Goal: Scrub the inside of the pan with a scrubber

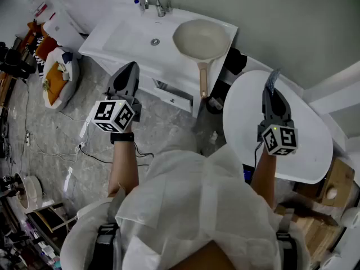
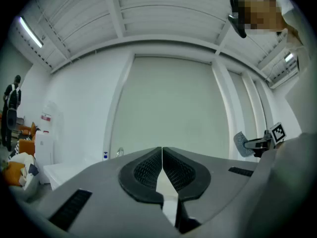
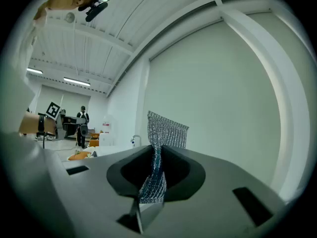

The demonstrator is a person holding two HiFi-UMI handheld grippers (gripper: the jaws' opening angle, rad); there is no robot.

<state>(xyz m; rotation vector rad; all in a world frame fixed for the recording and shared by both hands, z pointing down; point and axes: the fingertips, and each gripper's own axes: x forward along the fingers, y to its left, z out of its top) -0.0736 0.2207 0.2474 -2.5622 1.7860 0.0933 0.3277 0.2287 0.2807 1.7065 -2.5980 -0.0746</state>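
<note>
A cream pan (image 1: 201, 39) with a wooden handle (image 1: 203, 80) sits on the white sink counter (image 1: 169, 66), right of the basin. My left gripper (image 1: 129, 67) is held level in front of the counter, left of the pan and apart from it; its jaws are shut with nothing between them (image 2: 162, 155). My right gripper (image 1: 271, 90) hovers over a round white table (image 1: 304, 151), shut on a silvery mesh scrubber (image 3: 166, 130) that sticks up past the jaws (image 3: 156, 155). The scrubber (image 1: 273, 77) is well right of the pan.
A faucet (image 1: 153, 3) stands at the back of the basin (image 1: 135, 35). Bags and cushions (image 1: 56, 75) lie on the floor at left, with cables near them. Cardboard boxes (image 1: 332, 187) stand at the lower right. People stand far off (image 3: 82, 125).
</note>
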